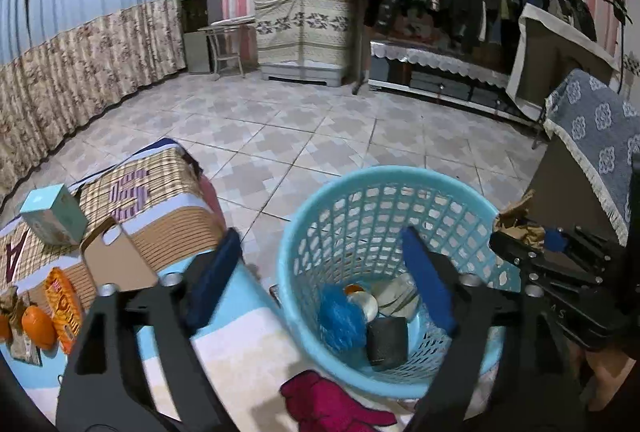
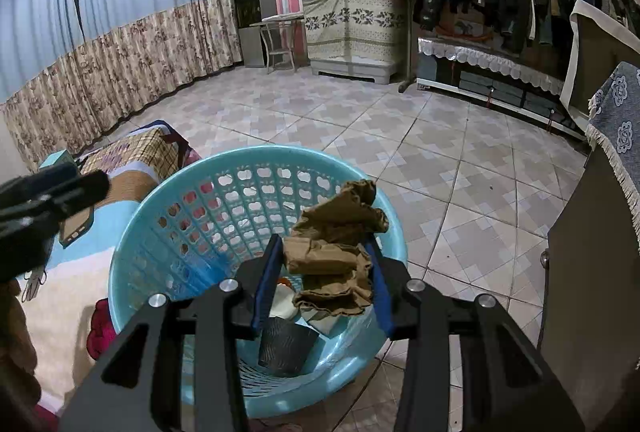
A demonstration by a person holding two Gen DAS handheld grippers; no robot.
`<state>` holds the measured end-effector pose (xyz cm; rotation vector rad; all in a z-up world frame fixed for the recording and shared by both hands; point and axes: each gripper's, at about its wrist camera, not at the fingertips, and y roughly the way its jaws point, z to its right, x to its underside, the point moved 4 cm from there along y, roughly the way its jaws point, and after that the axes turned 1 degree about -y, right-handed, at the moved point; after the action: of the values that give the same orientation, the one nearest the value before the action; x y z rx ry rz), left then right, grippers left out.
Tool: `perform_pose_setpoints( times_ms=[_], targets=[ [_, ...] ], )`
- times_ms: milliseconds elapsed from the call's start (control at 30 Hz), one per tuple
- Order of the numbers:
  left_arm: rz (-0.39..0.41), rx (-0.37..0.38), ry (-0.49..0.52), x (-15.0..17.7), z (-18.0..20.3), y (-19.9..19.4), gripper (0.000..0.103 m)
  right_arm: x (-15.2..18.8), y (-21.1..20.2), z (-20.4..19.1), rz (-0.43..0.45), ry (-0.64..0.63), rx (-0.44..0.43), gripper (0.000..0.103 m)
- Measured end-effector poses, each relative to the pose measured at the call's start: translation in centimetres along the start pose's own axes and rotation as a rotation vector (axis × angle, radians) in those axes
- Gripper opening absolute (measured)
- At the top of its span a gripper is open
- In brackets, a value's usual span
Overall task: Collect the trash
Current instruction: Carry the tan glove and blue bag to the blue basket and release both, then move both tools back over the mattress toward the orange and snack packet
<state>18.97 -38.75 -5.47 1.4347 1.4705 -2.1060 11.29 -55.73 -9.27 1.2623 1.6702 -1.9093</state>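
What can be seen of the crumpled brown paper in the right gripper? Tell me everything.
The crumpled brown paper looks like creased kraft paper or thin card, folded into several wads with ragged edges. The right gripper is shut on it, blue pads pressing both sides, its upper part sticking out beyond the fingertips. It hangs over the open light blue basket, touching nothing else. The left wrist view shows it at the basket's right rim.

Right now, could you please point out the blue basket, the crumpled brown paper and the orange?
blue basket (image 2: 168,204): right wrist view, far rim.
crumpled brown paper (image 2: 332,252): right wrist view, middle.
orange (image 1: 38,326): left wrist view, peel.
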Motion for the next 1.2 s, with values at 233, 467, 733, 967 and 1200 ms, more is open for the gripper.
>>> perform_pose_setpoints(
  times_ms=[233,467,733,967,1200],
  targets=[
    [0.031,-0.077,0.007,0.3,-2.7,-2.0,0.093,0.5,0.2,-1.2,-0.002,-0.008,-0.001,0.041],
    [0.053,-0.118,-0.01,0.8,-4.6,-3.9,0.097,0.5,0.4,-3.4,0.018,-0.015,-0.005,0.042],
    [0.069,-0.139,-0.021,1.7,-6.2,-5.8,0.097,-0.4,0.4,-4.2,0.052,-0.018,0.04,0.075],
    [0.066,-0.154,-0.063,2.4,-9.2,-7.7,0.097,-0.8,0.2,-4.9,0.064,-0.023,0.086,0.09],
    [0.054,-0.21,-0.136,4.0,-15.1,-10.3,0.098,-0.5,-0.8,-7.8,0.072,0.013,0.023,0.098]
  ],
)
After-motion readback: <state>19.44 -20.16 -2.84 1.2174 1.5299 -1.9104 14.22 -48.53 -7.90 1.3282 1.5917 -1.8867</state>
